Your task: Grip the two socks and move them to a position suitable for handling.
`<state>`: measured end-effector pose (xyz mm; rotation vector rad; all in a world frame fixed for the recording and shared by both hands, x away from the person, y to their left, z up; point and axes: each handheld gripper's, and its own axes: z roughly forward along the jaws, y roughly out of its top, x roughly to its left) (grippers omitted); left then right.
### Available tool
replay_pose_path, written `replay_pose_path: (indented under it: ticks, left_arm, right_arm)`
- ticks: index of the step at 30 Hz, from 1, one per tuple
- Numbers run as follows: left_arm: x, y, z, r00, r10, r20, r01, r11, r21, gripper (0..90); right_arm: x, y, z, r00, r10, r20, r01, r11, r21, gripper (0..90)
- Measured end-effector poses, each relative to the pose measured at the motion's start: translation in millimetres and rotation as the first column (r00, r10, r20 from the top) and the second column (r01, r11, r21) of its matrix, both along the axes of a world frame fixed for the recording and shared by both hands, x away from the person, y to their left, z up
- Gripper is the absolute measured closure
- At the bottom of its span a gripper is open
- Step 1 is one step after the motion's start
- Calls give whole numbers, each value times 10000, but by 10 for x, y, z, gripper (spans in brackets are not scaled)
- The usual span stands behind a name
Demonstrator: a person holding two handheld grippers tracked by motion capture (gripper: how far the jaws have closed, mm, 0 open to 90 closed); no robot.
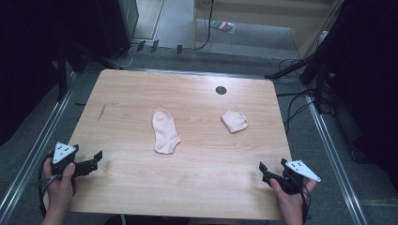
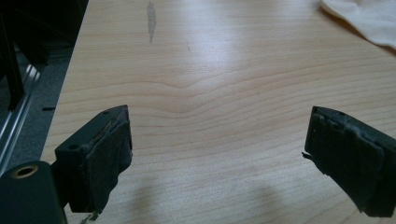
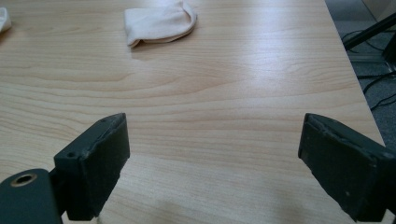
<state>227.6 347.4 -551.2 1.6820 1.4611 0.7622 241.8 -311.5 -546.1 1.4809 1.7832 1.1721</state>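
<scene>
A pale pink sock (image 1: 165,131) lies flat in the middle of the wooden table (image 1: 197,173), and its edge shows at the top right of the left gripper view (image 2: 369,18). A second pink sock, folded over (image 1: 234,121), rests to its right and lies ahead in the right gripper view (image 3: 160,22). My left gripper (image 1: 87,157) is held over the table's left edge, open and empty (image 2: 217,158). At the front right corner my right gripper (image 1: 273,168) is open too, with bare wood between its jaws (image 3: 212,163).
A dark round hole (image 1: 220,90) sits near the table's far edge, and a grey smear (image 1: 102,111) marks the left side (image 2: 151,21). Metal rails, cables and dark stands run along both sides on the floor.
</scene>
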Motion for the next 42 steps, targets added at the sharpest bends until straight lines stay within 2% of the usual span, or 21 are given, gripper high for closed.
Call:
replay_pose_path:
  ticks: [4, 8, 11, 12, 13, 14, 17, 22, 23, 24, 27, 31, 32, 33, 34, 35, 36, 37, 38, 42]
  left_arm:
    - [1, 0, 0, 10000, 10, -18, -10, 10000, 3, 81]
    - [2, 4, 0, 10000, 31, -22, -31, 10000, -34, 81]
    - [1, 7, 2, 10000, 15, -32, -15, 10000, -60, 81]
    - [1, 6, 1, 10000, 19, -27, -19, 10000, -59, 81]
    - [2, 1, -2, 10000, 45, 45, -45, 10000, -43, 81]
    - [2, 1, -2, 10000, 45, 45, -45, 10000, -43, 81]
    - [-1, 6, -1, 10000, 42, 43, -42, 10000, -73, 81]
    - [-1, 8, 0, 10000, 36, 33, -36, 10000, -69, 81]
    - [0, 6, 0, 10000, 25, 24, -25, 10000, -68, 81]
    - [0, 6, 0, 10000, 25, 24, -25, 10000, -68, 81]
    - [1, 4, -1, 10000, 27, 42, -27, 10000, -84, 81]
    - [1, 5, -1, 10000, 36, 37, -35, 10000, -90, 81]
    - [1, 5, -1, 10000, 36, 37, -35, 10000, -90, 81]
    - [0, 6, -1, 10000, 26, 40, -26, 10000, -92, 81]
    - [0, 6, -1, 10000, 26, 40, -26, 10000, -92, 81]
    - [0, 6, -1, 10000, 26, 41, -26, 10000, -94, 81]
    - [0, 6, -1, 10000, 26, 41, -26, 10000, -94, 81]
    - [0, 6, -1, 10000, 27, 45, -27, 10000, -95, 81]
    - [-1, 8, 0, 10000, 16, 35, -16, 10000, -89, 81]
    - [2, 8, 0, 10000, 3, 35, -3, 9999, -121, 81]
  right_arm:
    - [-14, 19, 24, 10000, 0, 91, 1, 10000, -66, 106]
    - [-34, 93, 112, 9994, 88, 338, -94, 9998, 157, 110]
    - [-46, 237, 235, 9969, 510, 599, -528, 9982, 290, 111]
    - [-46, 237, 235, 9969, 510, 599, -528, 9982, 290, 111]
    - [-39, 341, 301, 9943, 780, 729, -804, 9963, 308, 111]
    - [-39, 341, 301, 9943, 780, 729, -804, 9963, 308, 111]
    - [-17, 532, 386, 9902, 1205, 711, -1237, 9914, 419, 128]
    - [19, 712, 428, 9899, 1327, 497, -1348, 9899, 427, 140]
    - [38, 828, 450, 9893, 1389, 436, -1409, 9889, 470, 155]
    - [38, 828, 450, 9893, 1389, 436, -1409, 9889, 470, 155]
    - [70, 1035, 476, 9867, 1605, 278, -1619, 9850, 603, 177]
    - [141, 1436, 492, 9797, 2005, 72, -2005, 9770, 732, 218]
    - [141, 1436, 492, 9797, 2005, 72, -2005, 9770, 732, 218]
    - [187, 1617, 482, 9771, 2125, -98, -2111, 9745, 761, 228]
    - [187, 1617, 482, 9771, 2125, -98, -2111, 9745, 761, 228]
    - [220, 1752, 471, 9744, 2244, -162, -2223, 9715, 825, 249]
    - [220, 1752, 471, 9744, 2244, -162, -2223, 9715, 825, 249]
    - [240, 1829, 462, 9740, 2253, -235, -2228, 9716, 800, 253]
    - [283, 1974, 435, 9718, 2345, -263, -2323, 9703, 674, 262]
    - [353, 2164, 386, 9700, 2376, -517, -2341, 9700, 662, 270]
